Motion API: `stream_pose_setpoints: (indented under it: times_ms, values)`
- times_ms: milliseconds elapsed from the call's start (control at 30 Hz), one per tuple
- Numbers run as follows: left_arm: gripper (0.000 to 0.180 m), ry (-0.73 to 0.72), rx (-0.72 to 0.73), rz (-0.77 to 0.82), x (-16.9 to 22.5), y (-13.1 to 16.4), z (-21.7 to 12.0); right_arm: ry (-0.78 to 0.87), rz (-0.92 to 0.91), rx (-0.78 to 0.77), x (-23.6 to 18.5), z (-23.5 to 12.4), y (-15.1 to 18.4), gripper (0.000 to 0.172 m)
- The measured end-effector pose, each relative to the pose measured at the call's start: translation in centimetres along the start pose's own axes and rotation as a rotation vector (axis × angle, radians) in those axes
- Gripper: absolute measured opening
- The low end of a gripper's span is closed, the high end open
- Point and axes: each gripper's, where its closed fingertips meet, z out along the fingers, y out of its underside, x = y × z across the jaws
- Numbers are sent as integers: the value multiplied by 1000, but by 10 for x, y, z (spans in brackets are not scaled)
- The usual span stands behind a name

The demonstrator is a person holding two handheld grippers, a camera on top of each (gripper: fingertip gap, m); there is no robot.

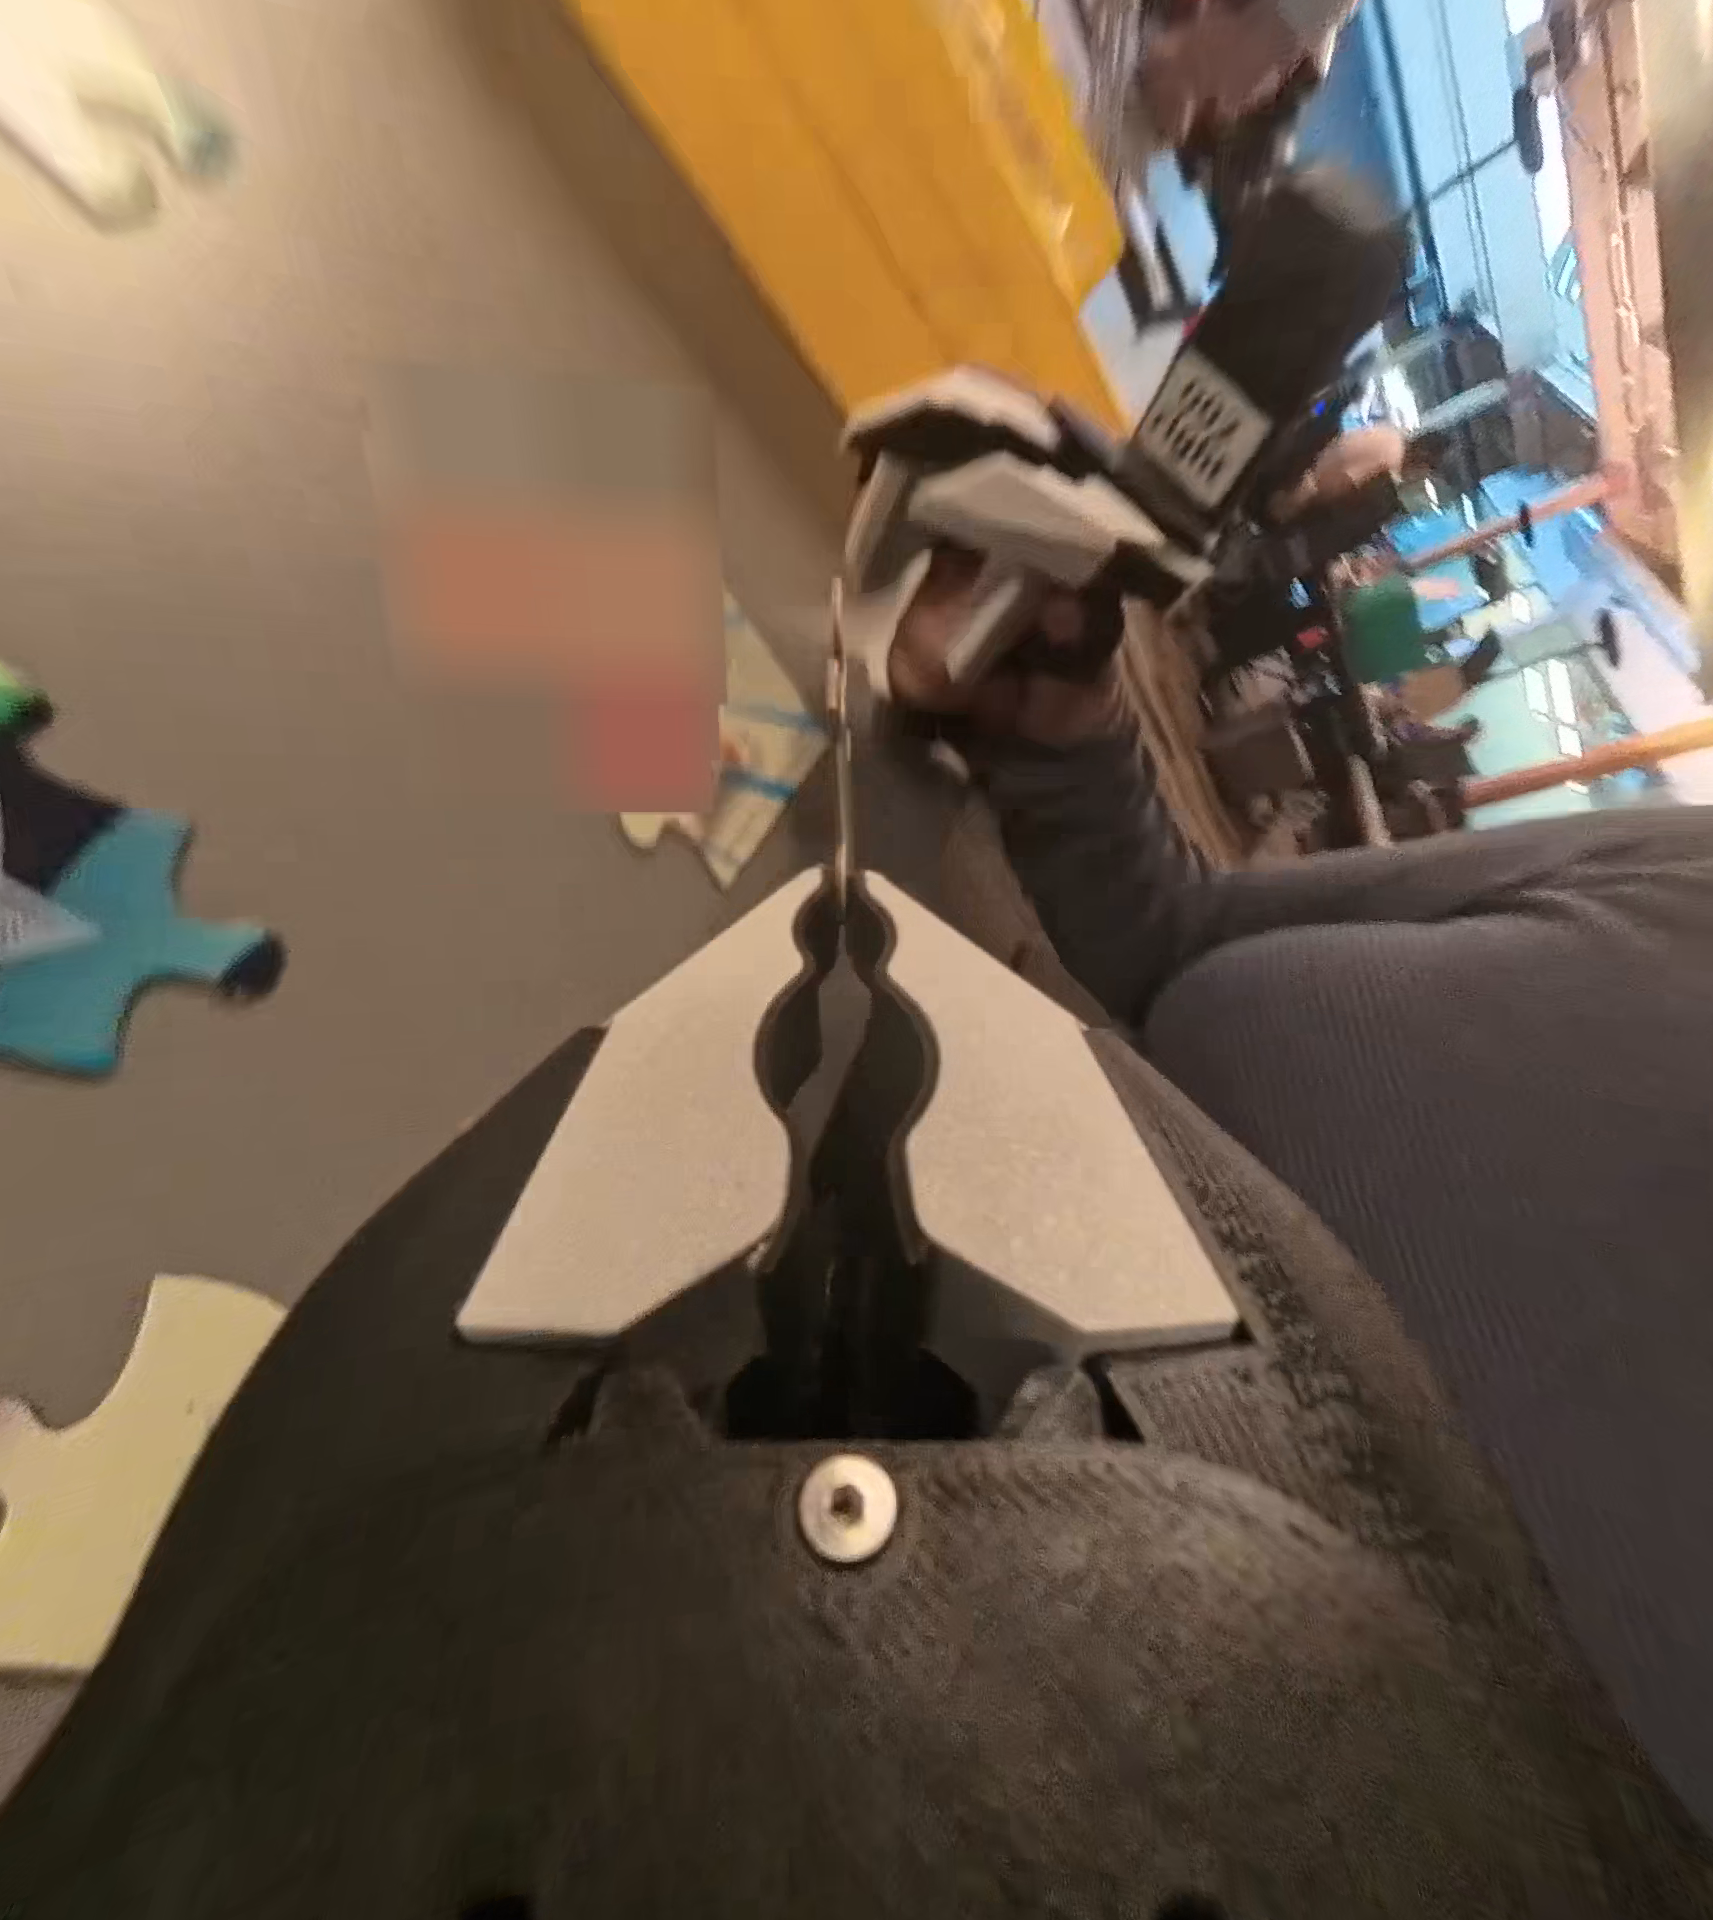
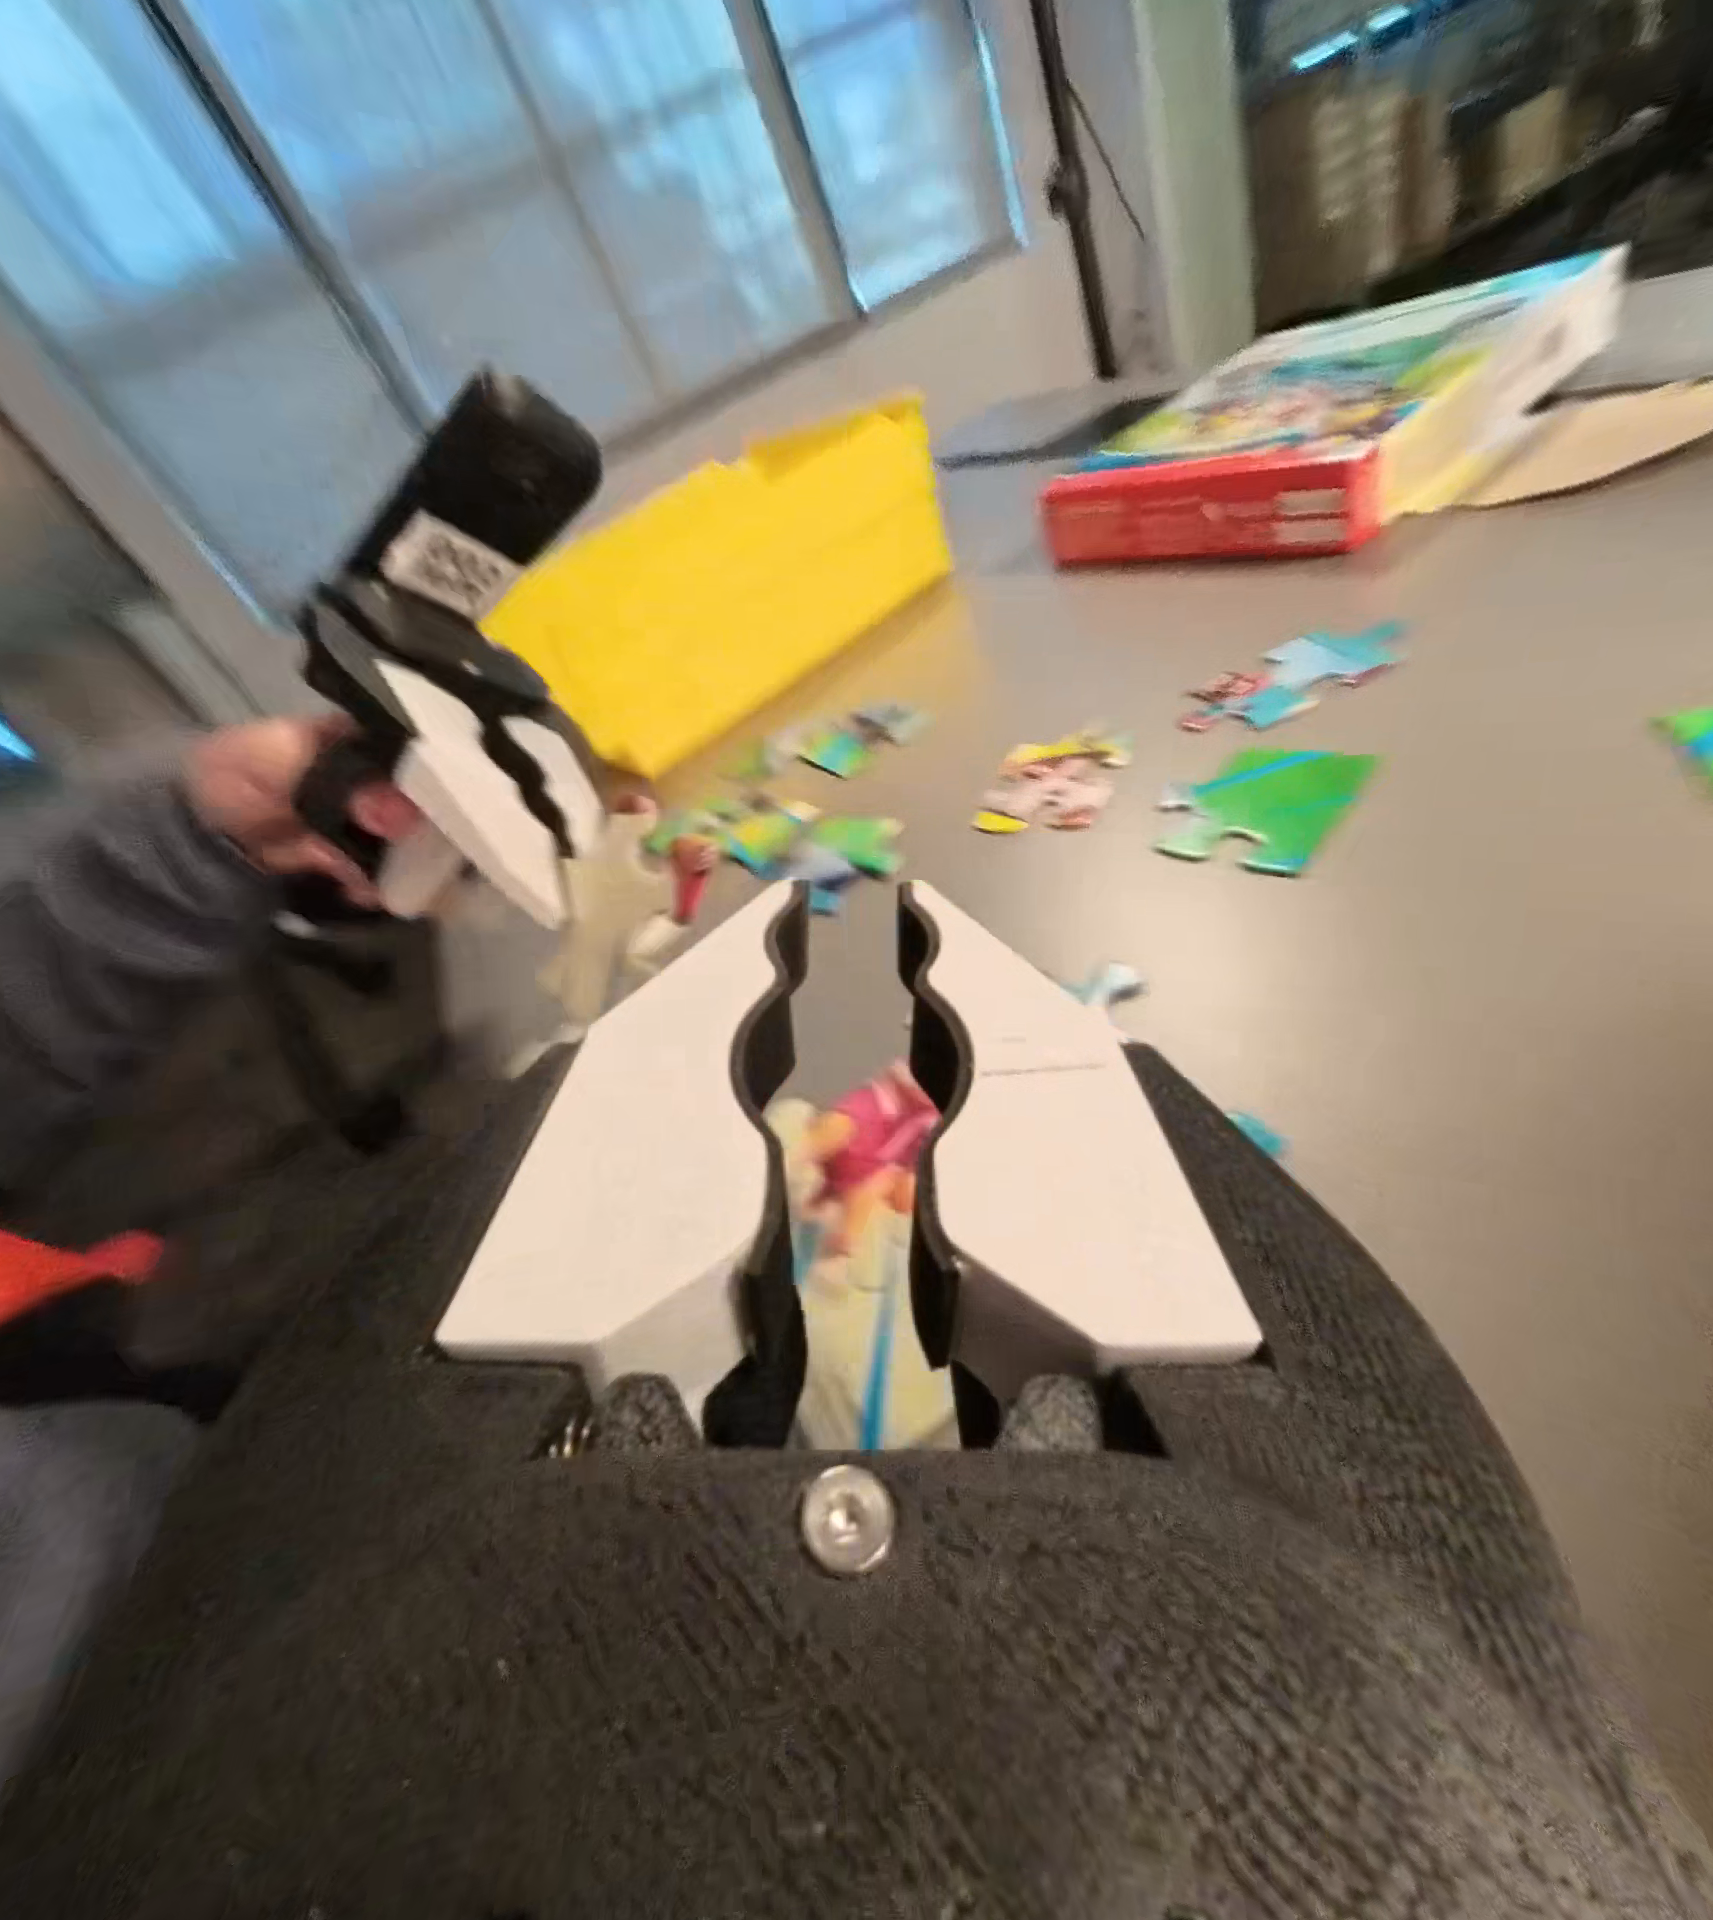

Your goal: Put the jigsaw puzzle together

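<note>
Two tools show: the left tool (image 1: 844, 894) and the right tool (image 2: 852, 894). One yellow bin (image 2: 758, 613) stands on the counter (image 2: 1454, 1039), and one red-sided puzzle box (image 2: 1216, 520) lies near it. At least seven loose puzzle pieces (image 2: 1267, 810) lie scattered there; blur hides the exact count. One person's hand (image 2: 260, 790) shows.
</note>
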Motion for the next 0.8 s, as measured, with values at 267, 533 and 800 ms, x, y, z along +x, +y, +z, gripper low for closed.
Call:
stream_pose_setpoints:
  times_ms: [267, 533, 800]
  values:
    - [0, 57, -208, -228, -36, 16, 5, 191, -224, -323, 49, 25, 33, 0]
    - [0, 55, -240, -294, -45, 19, 19, 78, -125, -485, 44, 32, 58, 0]
    - [0, 68, -259, -359, -50, 21, 25, 83, -128, -515, 45, 33, 63, 0]
